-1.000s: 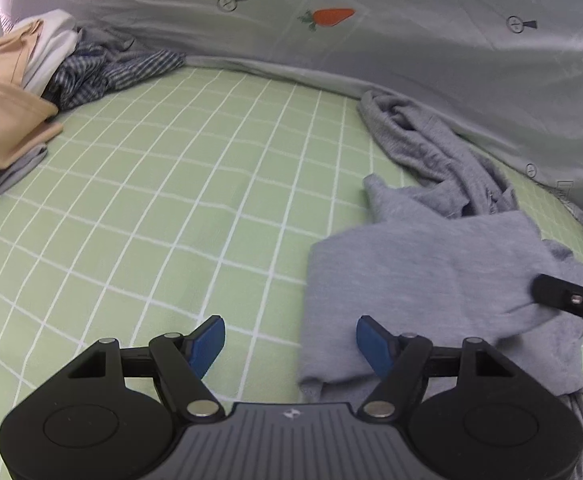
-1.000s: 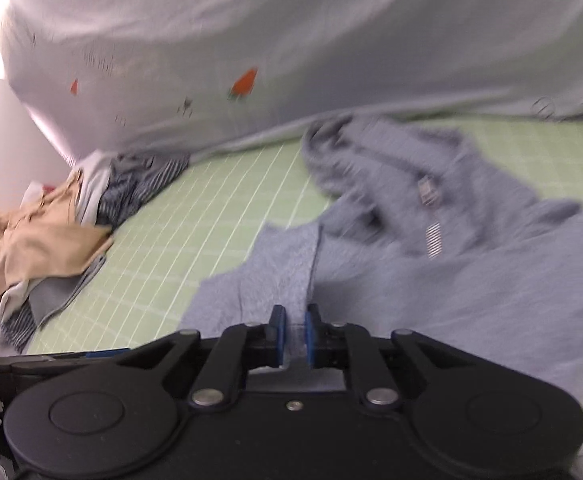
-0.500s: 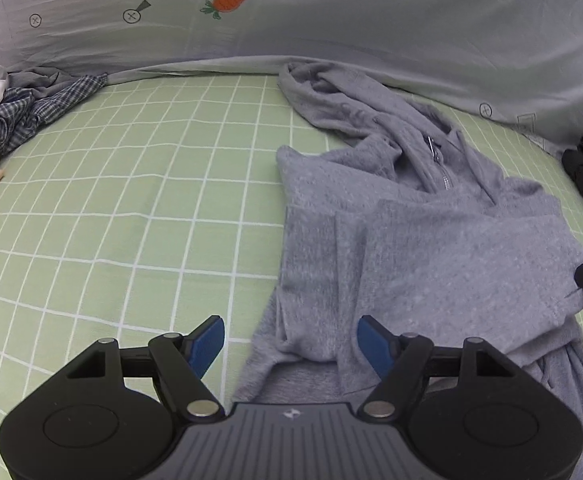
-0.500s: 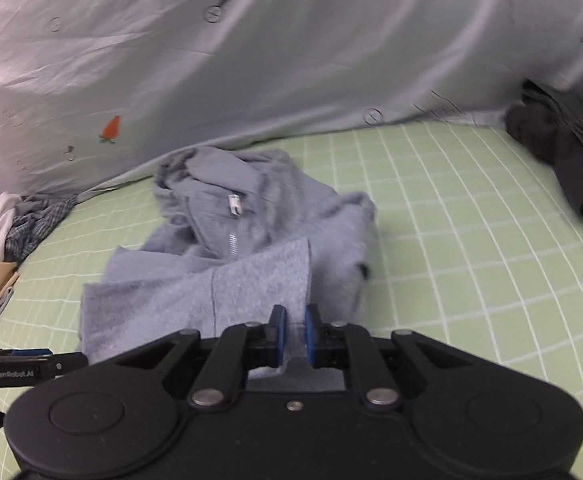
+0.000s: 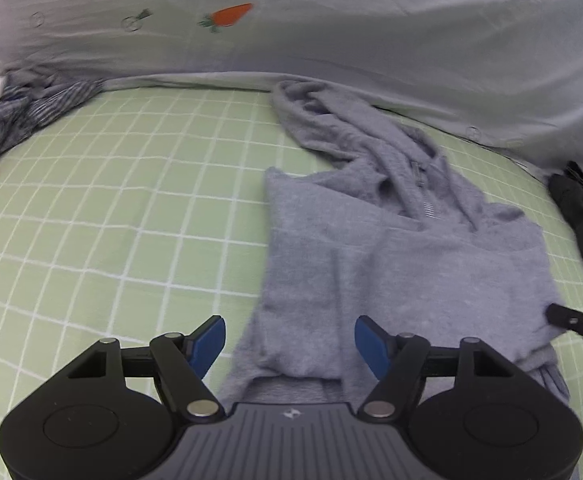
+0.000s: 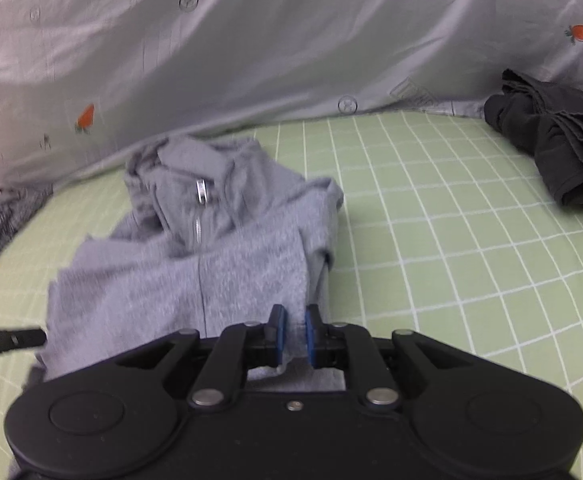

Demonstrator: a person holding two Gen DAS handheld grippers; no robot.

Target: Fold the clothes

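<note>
Both cameras ride close above the bed, tilted down and facing the draped sheet. Both views share the grey hoodie from opposite sides.

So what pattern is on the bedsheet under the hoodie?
Pale green bedsheet with a white grid of thin lines, clearest in the right wrist view beside the grey zip hoodie.

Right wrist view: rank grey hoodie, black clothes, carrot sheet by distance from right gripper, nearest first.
1. Grey hoodie: pinched in the right gripper.
2. Black clothes: far right, on the green cover.
3. Carrot sheet: backdrop behind everything.
</note>
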